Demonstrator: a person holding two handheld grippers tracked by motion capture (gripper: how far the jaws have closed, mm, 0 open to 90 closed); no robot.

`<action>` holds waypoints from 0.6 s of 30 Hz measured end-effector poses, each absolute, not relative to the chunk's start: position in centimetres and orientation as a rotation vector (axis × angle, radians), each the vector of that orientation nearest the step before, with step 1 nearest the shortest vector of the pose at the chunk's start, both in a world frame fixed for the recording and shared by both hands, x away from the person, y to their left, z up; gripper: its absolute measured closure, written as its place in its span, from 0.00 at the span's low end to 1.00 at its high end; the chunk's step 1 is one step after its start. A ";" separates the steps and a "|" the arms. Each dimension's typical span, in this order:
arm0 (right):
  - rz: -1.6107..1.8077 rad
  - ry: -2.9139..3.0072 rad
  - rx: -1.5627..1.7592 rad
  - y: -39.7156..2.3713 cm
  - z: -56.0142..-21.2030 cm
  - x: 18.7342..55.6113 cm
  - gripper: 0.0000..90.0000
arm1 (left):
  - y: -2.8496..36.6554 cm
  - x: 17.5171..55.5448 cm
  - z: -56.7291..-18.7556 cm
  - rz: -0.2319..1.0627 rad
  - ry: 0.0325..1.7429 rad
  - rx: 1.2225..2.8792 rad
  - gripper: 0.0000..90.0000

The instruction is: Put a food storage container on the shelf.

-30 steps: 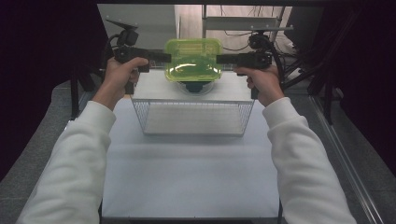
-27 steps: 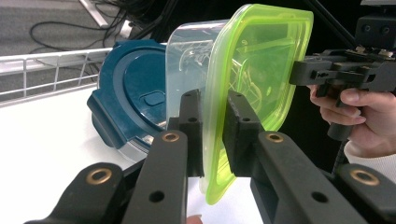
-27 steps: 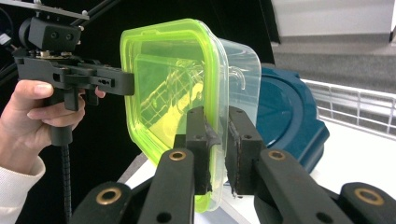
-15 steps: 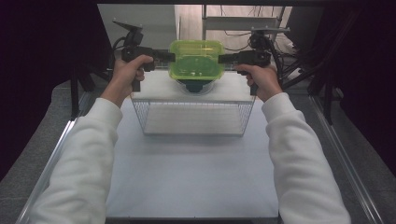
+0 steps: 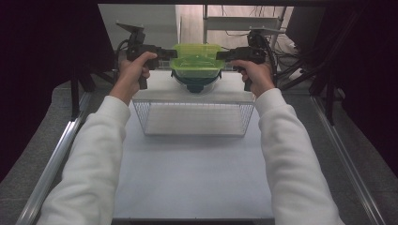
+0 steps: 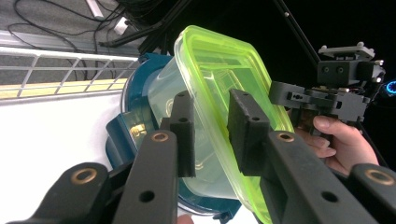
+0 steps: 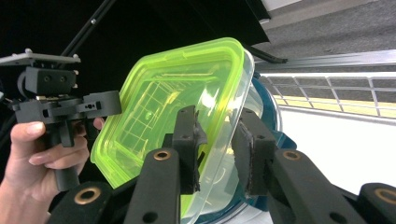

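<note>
Neon-green lid (image 5: 196, 52), clear tub (image 6: 205, 154), teal bowl (image 5: 194, 84).

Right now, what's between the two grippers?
The green-lidded container spans the gap between the left gripper and the right gripper, seen in the high view.

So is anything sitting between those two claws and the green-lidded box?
Nothing visible. The left gripper and right gripper each straddle an opposite edge of the box, lid rim between the jaws. Their jaws have just been opening. The box sits on a blue bowl behind the wire basket.

Container (image 5: 196, 60) on bowl (image 5: 195, 84) behind basket (image 5: 195, 117)
</note>
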State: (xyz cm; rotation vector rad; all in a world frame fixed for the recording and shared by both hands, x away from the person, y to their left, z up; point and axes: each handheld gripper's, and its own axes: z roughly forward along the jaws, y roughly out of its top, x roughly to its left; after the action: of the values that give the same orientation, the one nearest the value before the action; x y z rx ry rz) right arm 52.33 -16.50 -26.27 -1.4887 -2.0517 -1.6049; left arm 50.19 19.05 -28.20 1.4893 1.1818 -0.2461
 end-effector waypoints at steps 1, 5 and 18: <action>-1.608 -2.046 -1.488 -16.5 -26.4 52.4 0.78 | 19.0 50.2 -28.3 -0.245 1.182 1.488 0.80; -1.616 -2.049 -1.488 -16.4 -26.4 52.4 0.76 | 18.9 50.3 -28.5 -0.227 1.183 1.490 0.78; -1.746 -2.115 -1.469 -16.5 -26.1 51.9 0.38 | 19.5 50.0 -28.1 -0.103 1.187 1.454 0.39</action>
State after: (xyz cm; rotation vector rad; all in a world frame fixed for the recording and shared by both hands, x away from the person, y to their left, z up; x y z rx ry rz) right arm 51.89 -16.52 -26.07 -1.4690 -2.1151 -1.7455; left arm 49.99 19.51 -28.08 1.4535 1.1873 -0.1032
